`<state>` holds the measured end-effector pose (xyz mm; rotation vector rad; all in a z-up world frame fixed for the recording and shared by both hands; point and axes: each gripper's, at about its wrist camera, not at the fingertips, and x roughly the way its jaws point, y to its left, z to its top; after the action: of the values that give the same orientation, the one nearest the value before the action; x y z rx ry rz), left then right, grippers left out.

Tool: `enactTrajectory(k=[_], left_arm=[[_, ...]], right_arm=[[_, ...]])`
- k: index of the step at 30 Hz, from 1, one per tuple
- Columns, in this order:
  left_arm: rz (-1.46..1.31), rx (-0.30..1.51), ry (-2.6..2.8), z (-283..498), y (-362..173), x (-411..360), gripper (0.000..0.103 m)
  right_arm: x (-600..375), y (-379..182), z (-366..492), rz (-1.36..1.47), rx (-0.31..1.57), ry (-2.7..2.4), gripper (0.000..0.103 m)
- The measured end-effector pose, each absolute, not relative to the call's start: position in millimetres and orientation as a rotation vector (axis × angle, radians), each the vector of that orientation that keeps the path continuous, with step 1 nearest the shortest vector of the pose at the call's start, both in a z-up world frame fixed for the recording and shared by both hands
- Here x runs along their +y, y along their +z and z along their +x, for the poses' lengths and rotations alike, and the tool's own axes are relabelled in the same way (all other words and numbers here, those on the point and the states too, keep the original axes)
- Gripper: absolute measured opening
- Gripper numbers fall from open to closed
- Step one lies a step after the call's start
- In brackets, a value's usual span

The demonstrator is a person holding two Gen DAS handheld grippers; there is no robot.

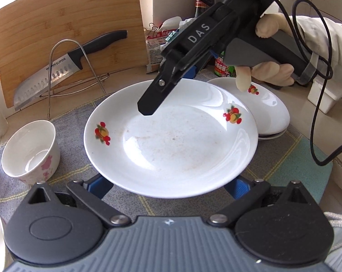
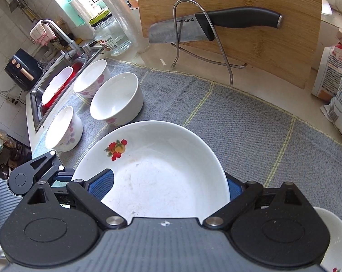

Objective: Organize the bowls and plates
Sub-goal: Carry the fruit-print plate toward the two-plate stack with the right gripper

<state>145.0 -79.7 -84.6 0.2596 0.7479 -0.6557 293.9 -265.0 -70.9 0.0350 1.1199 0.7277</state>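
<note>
A white plate [image 1: 171, 140] with fruit prints lies level over the grey mat [image 1: 75, 117], its right edge overlapping a stack of like plates [image 1: 268, 108]. My left gripper [image 1: 168, 185] is spread wide, with both blue pads hidden under the plate's near rim. From the upper right, my right gripper [image 1: 168, 90] straddles the far rim, one finger over the dish and one beyond it. In the right wrist view the plate [image 2: 162, 176] spans my right gripper [image 2: 167, 181], one pad on top and one beneath. Whether the plate rests on the fingers is unclear.
Three white floral bowls [image 2: 116, 99] stand on the mat's left side near the sink [image 2: 55, 88]; one bowl [image 1: 30, 151] is left of the plate. A knife [image 1: 57, 72] on a wire rack leans against a cutting board [image 1: 80, 22]. Food packets [image 2: 336, 68] stand at the back right.
</note>
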Motion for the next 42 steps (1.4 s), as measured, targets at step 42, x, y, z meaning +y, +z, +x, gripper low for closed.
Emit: enactTrajectory(k=[42], left_arm=[[0.391,0.708,-0.976,134.5,-77.3,-157.9,0.101]], right_arm=[[-386.8,-65.4,196.9,0.229,1.05,0.411,0.1]])
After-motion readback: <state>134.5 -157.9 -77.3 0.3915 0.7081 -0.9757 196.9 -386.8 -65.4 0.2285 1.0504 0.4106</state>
